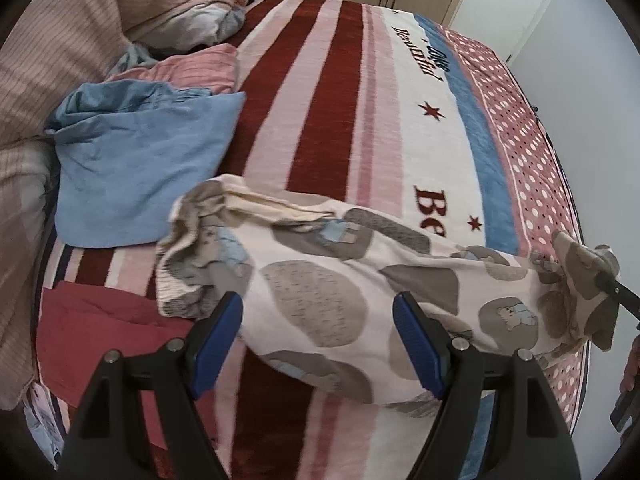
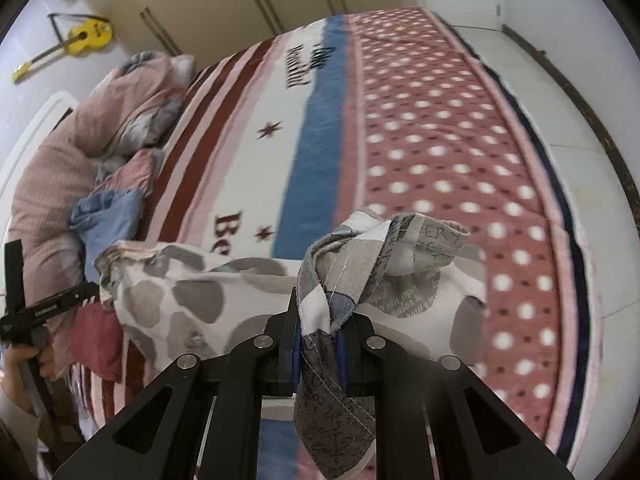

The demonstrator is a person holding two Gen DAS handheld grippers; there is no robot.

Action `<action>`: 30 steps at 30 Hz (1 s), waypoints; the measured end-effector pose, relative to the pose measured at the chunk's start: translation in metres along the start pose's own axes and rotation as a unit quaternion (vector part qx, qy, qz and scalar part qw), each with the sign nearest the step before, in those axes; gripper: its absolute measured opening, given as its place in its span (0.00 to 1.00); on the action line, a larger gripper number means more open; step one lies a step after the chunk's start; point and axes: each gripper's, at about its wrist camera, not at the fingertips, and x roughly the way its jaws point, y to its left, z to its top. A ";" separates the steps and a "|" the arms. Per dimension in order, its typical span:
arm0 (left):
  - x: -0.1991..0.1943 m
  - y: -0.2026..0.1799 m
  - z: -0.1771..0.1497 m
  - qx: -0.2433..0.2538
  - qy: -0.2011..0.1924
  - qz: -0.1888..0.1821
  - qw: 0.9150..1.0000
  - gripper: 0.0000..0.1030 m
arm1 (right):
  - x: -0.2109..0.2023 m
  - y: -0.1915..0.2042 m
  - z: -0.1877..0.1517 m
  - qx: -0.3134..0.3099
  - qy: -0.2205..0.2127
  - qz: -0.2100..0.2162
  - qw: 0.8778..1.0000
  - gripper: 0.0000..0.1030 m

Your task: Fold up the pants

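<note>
Patterned pants (image 1: pixel 320 280) lie across the near end of the striped bed blanket (image 1: pixel 320 80). Right gripper (image 2: pixel 319 344) is clenched on one bunched leg cuff, lifted off the bed. Left gripper (image 1: pixel 318 340) hangs over the pants, jaws wide, nothing gripped. Folded blue garment (image 1: pixel 140 168), red garment (image 1: pixel 100 332) and pink pillows (image 1: pixel 80 20) crowd the left side. Yellow guitar (image 2: pixel 80 40) leans against the wall.
</note>
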 end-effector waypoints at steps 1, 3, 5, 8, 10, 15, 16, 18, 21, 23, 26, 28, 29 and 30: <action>0.000 0.005 -0.001 -0.001 0.001 0.001 1.000 0.72 | 0.005 0.007 0.001 -0.003 0.002 0.003 1.000 0.08; 0.001 0.017 -0.003 -0.008 0.004 0.004 1.000 0.72 | 0.015 0.021 0.002 -0.006 0.006 0.013 1.000 0.08; 0.002 0.029 -0.004 -0.016 0.004 0.006 1.000 0.72 | 0.026 0.034 0.003 -0.009 0.011 0.020 1.000 0.08; 0.004 0.043 -0.005 -0.026 0.007 0.011 1.000 0.72 | 0.039 0.050 0.003 -0.014 0.018 0.027 0.999 0.08; 0.007 0.050 -0.006 -0.032 0.010 0.011 0.999 0.72 | 0.047 0.060 0.003 -0.017 0.024 0.030 0.999 0.08; 0.013 0.067 -0.006 -0.043 0.013 0.015 0.999 0.72 | 0.067 0.086 -0.001 -0.024 0.044 0.052 0.997 0.08; 0.014 0.071 -0.006 -0.046 0.014 0.015 0.999 0.72 | 0.071 0.091 -0.002 -0.027 0.049 0.056 0.997 0.08; 0.016 0.077 -0.006 -0.052 0.015 0.016 0.998 0.72 | 0.079 0.101 -0.005 -0.034 0.060 0.062 0.996 0.08; 0.019 0.085 -0.007 -0.059 0.016 0.014 0.998 0.72 | 0.095 0.117 -0.013 -0.041 0.078 0.072 0.993 0.08; 0.021 0.089 -0.008 -0.063 0.020 0.014 0.998 0.72 | 0.105 0.125 -0.019 -0.045 0.091 0.079 0.992 0.08; 0.026 0.094 -0.011 -0.066 0.024 0.014 0.997 0.72 | 0.120 0.134 -0.028 -0.053 0.103 0.069 0.991 0.08; 0.030 0.098 -0.012 -0.070 0.027 0.013 0.997 0.72 | 0.129 0.136 -0.033 -0.051 0.114 0.065 0.990 0.09; 0.031 0.099 -0.013 -0.071 0.028 0.013 0.997 0.72 | 0.132 0.136 -0.034 -0.051 0.118 0.066 0.990 0.11; 0.033 0.101 -0.014 -0.073 0.030 0.014 0.997 0.72 | 0.135 0.137 -0.036 -0.052 0.123 0.066 0.989 0.11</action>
